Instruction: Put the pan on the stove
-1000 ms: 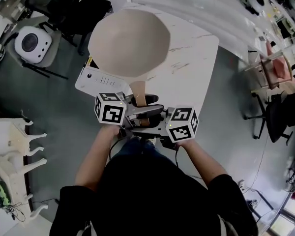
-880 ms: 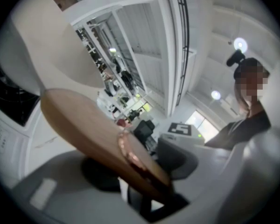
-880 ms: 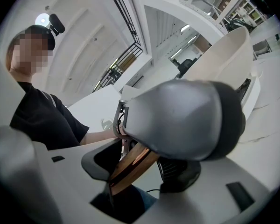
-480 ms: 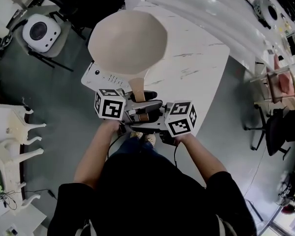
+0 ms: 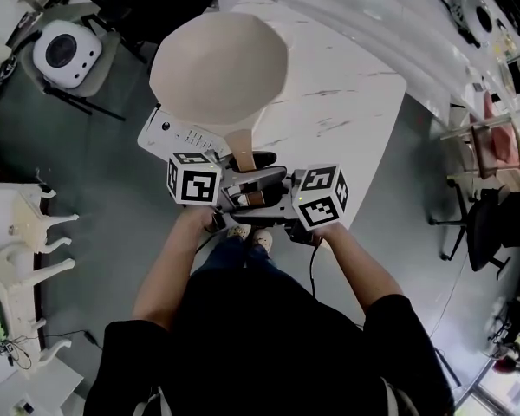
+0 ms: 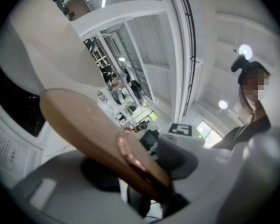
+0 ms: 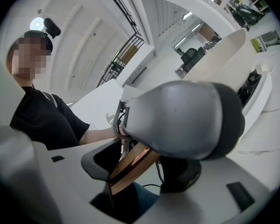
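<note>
Transfer of the pan (image 5: 218,72), carried by its wooden handle (image 5: 241,150) above the white stove (image 5: 167,133) at the table (image 5: 347,111) edge. Both the left gripper (image 6: 144,178) and the right gripper (image 7: 130,164) are clamped on the handle's end, as a second ago. The pan has drifted slightly leftward, covering more of the stove's dark top. Contact cannot be told, so lowering and release probably remain.

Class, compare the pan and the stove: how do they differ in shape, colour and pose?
The pan is round, deep and beige; the stove is flat, boxy and white. The pan is gripped by its handle; the stove lies partly hidden beneath it. Both are pale.
</note>
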Demonstrator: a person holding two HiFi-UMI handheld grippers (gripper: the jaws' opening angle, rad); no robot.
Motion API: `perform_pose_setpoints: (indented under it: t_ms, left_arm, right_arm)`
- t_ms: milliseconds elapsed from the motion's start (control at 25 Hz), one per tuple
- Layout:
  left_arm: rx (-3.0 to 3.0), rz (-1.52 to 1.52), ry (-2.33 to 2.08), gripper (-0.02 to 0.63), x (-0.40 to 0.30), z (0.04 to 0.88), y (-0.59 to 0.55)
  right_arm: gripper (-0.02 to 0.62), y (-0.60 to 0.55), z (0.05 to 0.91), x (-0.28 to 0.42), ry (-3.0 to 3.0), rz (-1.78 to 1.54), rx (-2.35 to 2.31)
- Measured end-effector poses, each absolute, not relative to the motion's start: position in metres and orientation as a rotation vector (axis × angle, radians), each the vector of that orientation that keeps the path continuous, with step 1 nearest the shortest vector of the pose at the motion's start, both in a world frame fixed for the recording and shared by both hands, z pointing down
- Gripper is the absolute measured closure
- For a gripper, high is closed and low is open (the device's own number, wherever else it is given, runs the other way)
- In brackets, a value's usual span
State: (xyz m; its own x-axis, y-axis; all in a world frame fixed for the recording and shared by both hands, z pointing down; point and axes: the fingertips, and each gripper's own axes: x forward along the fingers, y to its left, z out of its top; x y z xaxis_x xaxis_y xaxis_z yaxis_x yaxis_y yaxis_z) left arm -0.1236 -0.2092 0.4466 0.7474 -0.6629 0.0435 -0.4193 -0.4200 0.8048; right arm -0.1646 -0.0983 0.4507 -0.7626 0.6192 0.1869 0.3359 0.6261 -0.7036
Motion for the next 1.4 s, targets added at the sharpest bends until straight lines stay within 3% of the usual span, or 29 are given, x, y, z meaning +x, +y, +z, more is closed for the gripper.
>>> perform_pose_setpoints:
  t_ms: [800, 1160, 1400]
  left_arm:
    - [2.016, -0.383, -0.848, 0.367, -0.127, 0.466, -0.217]
    - [1.975, -0.412, -0.877, 0.299, -0.139, 0.472, -0.206]
    - [1.963, -0.442, -0.903, 0.301, -0.147, 0.471, -0.190]
  right_arm:
    - [0.357, -0.105, 0.468, -0.162, -2.404, 1.063, -0.757]
    - [0.357, -0.106, 0.473, -0.151, -2.363, 1.245, -0.657]
    - [0.356, -0.114, 0.473, -0.138, -2.405, 1.285, -0.553]
